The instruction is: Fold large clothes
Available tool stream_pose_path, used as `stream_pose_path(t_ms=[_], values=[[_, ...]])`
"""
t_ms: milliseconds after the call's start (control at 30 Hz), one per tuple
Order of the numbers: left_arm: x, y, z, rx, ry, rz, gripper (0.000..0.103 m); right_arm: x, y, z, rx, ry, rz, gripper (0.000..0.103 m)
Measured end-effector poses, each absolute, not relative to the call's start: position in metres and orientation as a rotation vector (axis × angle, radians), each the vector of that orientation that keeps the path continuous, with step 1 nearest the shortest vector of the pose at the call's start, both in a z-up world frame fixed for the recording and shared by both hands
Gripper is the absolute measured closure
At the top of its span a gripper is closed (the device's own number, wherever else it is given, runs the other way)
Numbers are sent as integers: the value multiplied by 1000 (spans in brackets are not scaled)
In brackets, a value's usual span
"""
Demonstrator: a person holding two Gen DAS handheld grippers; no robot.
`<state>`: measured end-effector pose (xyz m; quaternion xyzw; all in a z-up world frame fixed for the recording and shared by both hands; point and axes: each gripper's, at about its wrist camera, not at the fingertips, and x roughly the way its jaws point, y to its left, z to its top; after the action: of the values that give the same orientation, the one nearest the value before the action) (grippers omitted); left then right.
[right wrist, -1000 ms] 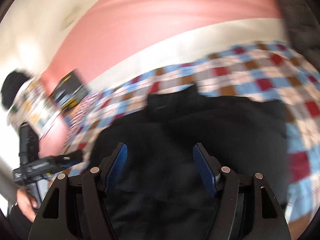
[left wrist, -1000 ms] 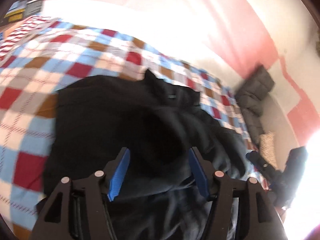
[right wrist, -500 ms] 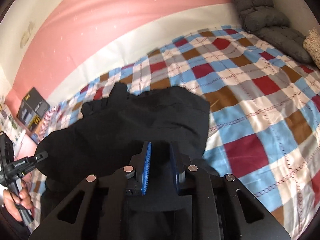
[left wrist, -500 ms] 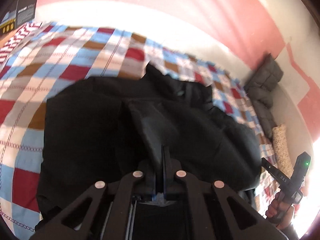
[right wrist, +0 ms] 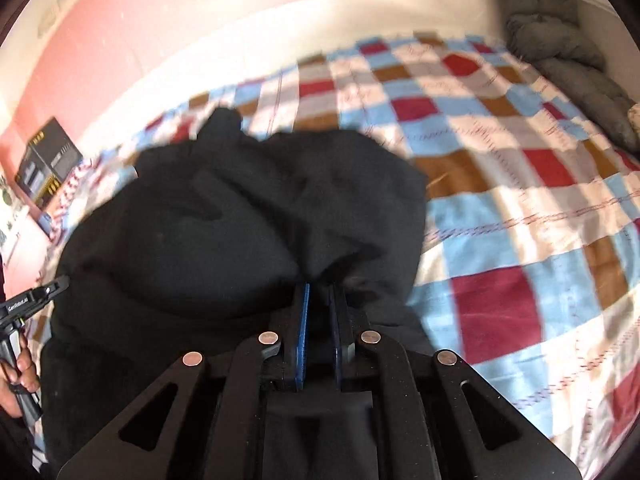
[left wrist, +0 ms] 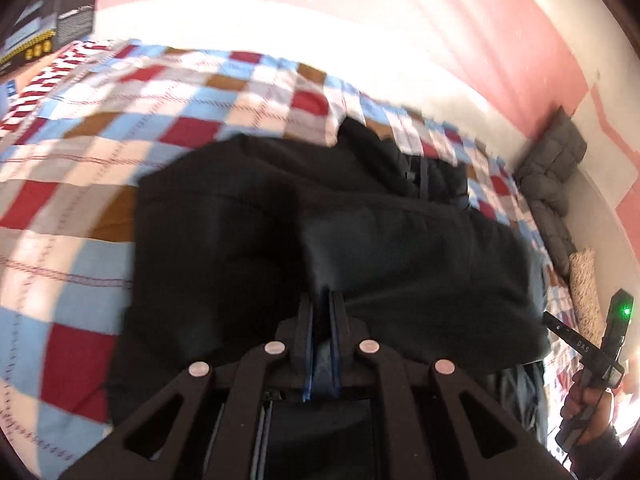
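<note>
Black garment [left wrist: 360,240] lies bunched on a checked bedspread [left wrist: 80,160], its near edge pinched between both left gripper [left wrist: 322,300] and right gripper [right wrist: 320,292] fingers. Grey cushions [right wrist: 560,40] lie beyond, right; a box [right wrist: 48,152] far left.

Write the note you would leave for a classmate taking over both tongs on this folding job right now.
Left tongs: just closed, shut on the near edge of the black garment.
Right tongs: just closed, shut on that same edge further along.
Garment lies bunched on the checked bedspread.
Done: both grips taken.
Left: carry the near edge over toward the far side, then flatten and finish folding.
</note>
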<state>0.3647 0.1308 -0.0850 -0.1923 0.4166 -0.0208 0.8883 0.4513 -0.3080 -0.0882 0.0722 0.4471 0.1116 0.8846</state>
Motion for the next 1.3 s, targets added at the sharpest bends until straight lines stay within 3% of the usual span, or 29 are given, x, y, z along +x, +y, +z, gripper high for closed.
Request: stream_pose_path(t_ms=[133,267,467,667,933,1033,1167,1300], values=[[357,140,-55,-427,804,-18,95,456,-333,-69,184,875,184,93],[384,97,-34,-311,759,-100,94,490,-323,-65,173,863,188,93],[453,84,-103,-266,915,-29,94,545,-310,-114,107,1027,166,92],[459,87,-130,-199,873,-23,96,547,-308,-127,56,1030,178,93],[398,103,-87,-239,837,-24,97,459,-325,-73,128,894,219,92],[365,98,-82,-230,814,-63,97,434,-325,-83,103,922,231,92],[365,97,-115,-177,925,-21,97,437,-325,-114,104,1029,227,91],[359,120,-106,-281,934,56,97,431,-323,-100,106,1027,196,90]])
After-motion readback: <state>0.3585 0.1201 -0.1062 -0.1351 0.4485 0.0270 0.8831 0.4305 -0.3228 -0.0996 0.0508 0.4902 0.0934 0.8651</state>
